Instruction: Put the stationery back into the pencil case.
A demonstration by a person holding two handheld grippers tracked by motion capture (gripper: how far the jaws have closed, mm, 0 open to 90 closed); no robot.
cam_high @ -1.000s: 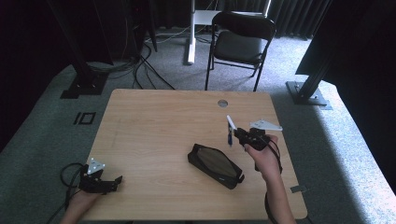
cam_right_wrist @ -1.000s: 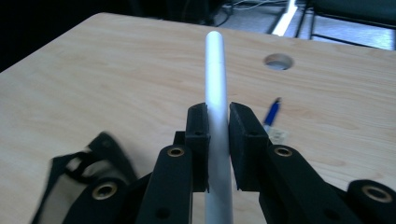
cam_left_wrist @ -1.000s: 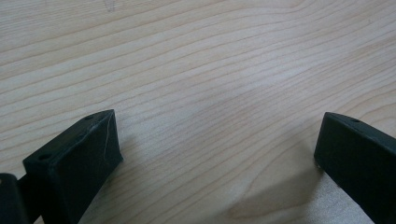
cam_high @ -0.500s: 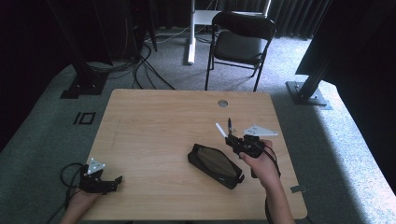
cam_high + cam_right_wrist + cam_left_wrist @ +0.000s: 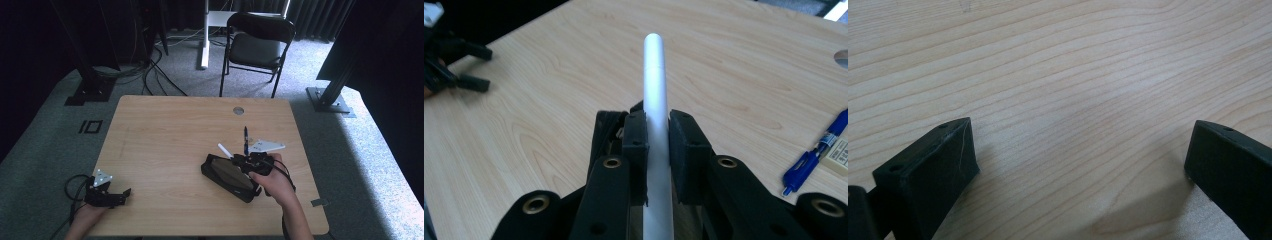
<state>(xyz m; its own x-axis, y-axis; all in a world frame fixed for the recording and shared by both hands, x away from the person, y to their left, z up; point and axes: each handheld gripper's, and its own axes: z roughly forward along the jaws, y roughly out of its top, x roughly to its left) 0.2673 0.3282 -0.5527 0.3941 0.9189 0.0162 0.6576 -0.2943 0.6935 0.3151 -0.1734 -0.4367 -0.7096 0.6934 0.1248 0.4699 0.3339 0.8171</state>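
My right gripper (image 5: 240,160) is shut on a white pen (image 5: 224,150) and holds it above the far end of a black pencil case (image 5: 227,175) lying right of the table's middle. In the right gripper view the white pen (image 5: 654,85) runs straight out between the two pads (image 5: 635,137), with its rounded tip pointing away. A blue pen (image 5: 245,139) lies on the wood just beyond the case. My left gripper (image 5: 122,193) rests at the near left corner. Its jaws stand wide open over bare wood (image 5: 1068,100) with nothing between them.
The wooden table (image 5: 170,130) has a round cable hole (image 5: 238,110) near its far edge. A blue pen (image 5: 816,150) and a small pale block (image 5: 838,156) lie to the right of my right gripper. A black folding chair (image 5: 260,45) stands behind the table.
My right gripper has carried the white pen leftward and nearer, from beside the blue pen to over the case's far end. The pen now leans to the left. The left gripper has stayed put.
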